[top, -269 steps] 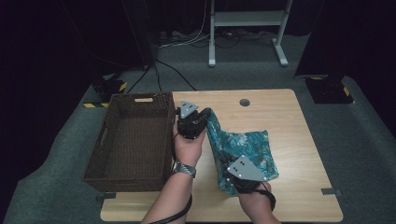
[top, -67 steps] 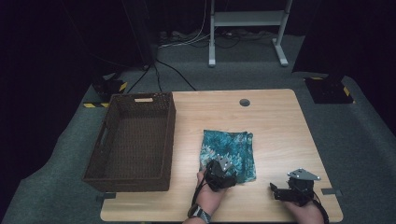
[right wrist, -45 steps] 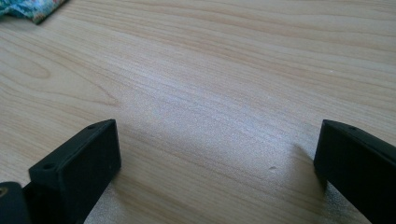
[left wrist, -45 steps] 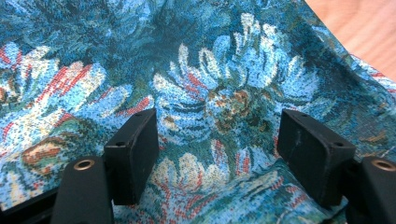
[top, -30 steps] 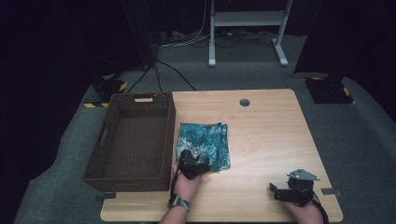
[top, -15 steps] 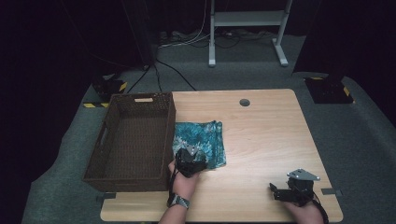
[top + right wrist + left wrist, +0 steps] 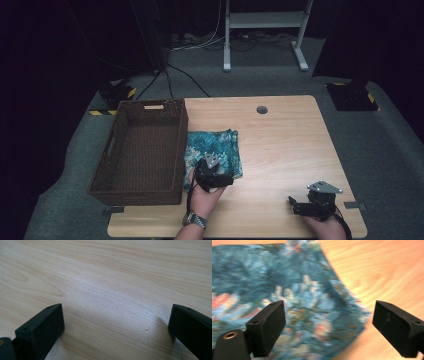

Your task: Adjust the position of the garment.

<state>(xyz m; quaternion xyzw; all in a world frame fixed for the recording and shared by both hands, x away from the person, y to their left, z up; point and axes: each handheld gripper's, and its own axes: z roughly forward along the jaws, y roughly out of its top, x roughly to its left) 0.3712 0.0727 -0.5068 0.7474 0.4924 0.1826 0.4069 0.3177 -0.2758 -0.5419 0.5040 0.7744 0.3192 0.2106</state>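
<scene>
A folded teal floral cloth (image 7: 220, 147) lies flat on the wooden table (image 7: 290, 145), its left edge against the wicker basket (image 7: 150, 106). My left gripper (image 7: 212, 167) hovers just over the cloth's near right corner. In the left gripper view the cloth (image 7: 287, 290) lies below my left gripper (image 7: 329, 317). Its jaws have just been opening and stand wide, with nothing pressed between them. My right gripper (image 7: 299, 206) rests near the table's front right corner. My right gripper (image 7: 116, 320) is open over bare wood.
The brown wicker basket is empty and takes up the table's left side. A round cable hole (image 7: 261, 109) sits at the table's far edge. Beyond the table are a dark carpet, cables and a white stand (image 7: 260, 30).
The cloth slid a little left toward the basket with the left gripper. That gripper has since lifted slightly off the cloth's near corner. The right gripper has not moved.
</scene>
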